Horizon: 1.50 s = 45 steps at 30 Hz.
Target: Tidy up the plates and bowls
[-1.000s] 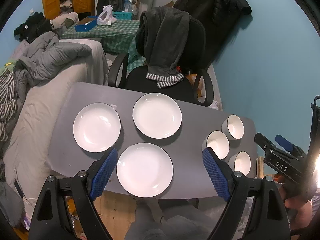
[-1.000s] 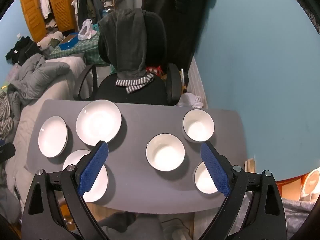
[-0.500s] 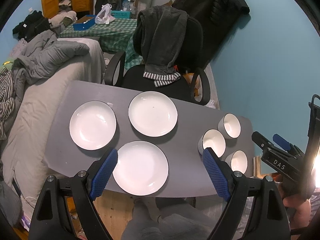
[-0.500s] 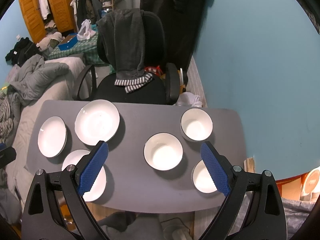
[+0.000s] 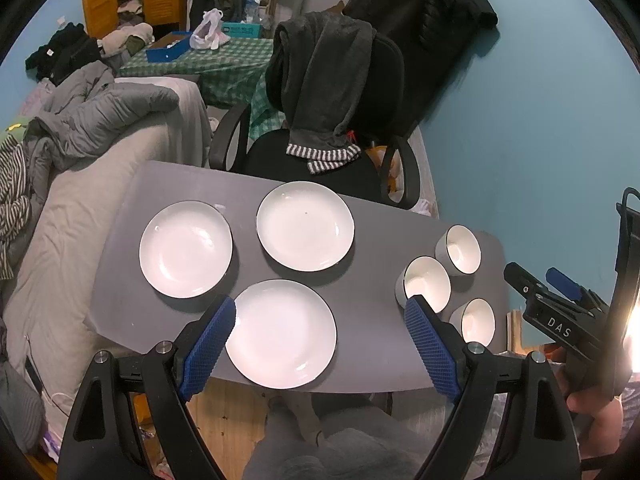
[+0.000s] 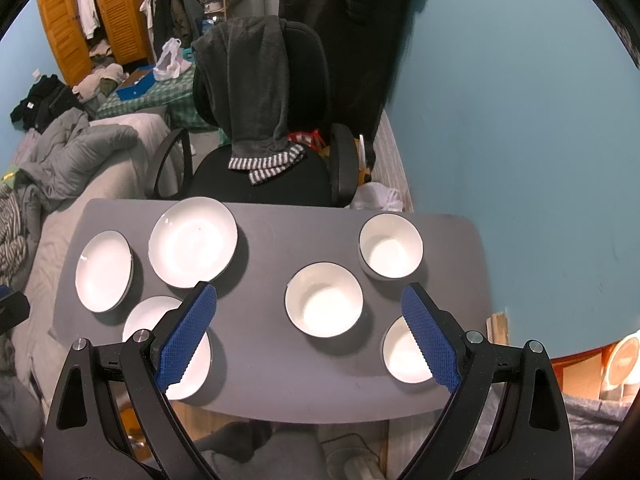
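Three white plates lie on the left half of a grey table (image 5: 372,216): a left plate (image 5: 186,249), a far plate (image 5: 305,226) and a near plate (image 5: 281,333). Three white bowls stand on the right half: a far bowl (image 6: 391,246), a middle bowl (image 6: 324,299) and a near bowl (image 6: 404,350). My left gripper (image 5: 318,344) hangs open high above the near plate. My right gripper (image 6: 310,332) hangs open above the middle bowl. Neither holds anything.
A black office chair (image 6: 280,160) draped with a dark garment stands at the table's far edge. A bed with grey bedding (image 5: 100,120) runs along the left. A blue wall (image 6: 520,120) rises on the right. The right gripper's body (image 5: 560,320) shows in the left wrist view.
Both views show the table slightly smaller and shifted, as both grippers drifted a little up and back. Nothing on the table moved and both stayed open.
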Tool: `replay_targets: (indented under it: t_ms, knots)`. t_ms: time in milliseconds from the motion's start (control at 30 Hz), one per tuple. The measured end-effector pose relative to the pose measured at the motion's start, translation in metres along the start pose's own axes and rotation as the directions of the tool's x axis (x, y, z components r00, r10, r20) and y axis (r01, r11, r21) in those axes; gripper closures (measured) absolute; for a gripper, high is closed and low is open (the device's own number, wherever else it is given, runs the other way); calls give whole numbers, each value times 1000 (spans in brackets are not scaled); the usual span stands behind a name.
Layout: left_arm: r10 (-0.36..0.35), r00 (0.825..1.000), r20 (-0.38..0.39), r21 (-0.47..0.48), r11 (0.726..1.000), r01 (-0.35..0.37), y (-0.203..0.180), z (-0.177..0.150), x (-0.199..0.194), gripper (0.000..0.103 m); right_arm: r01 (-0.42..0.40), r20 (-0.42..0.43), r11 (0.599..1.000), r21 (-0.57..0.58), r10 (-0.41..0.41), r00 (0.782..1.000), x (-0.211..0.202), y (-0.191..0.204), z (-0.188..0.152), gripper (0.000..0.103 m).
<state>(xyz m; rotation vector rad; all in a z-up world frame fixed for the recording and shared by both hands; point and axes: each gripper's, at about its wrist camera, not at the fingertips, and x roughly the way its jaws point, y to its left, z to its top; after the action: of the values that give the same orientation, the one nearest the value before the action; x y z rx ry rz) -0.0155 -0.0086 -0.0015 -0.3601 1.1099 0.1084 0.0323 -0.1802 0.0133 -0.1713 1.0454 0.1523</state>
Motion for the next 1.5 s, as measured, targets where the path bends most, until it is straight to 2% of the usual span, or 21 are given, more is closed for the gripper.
replay_targets:
  t_ms: [1500]
  knots:
    - [15, 1000, -5, -43, 999, -15, 6, -7, 0, 15, -15, -14, 999, -38, 14, 1000, 6, 8, 4, 11]
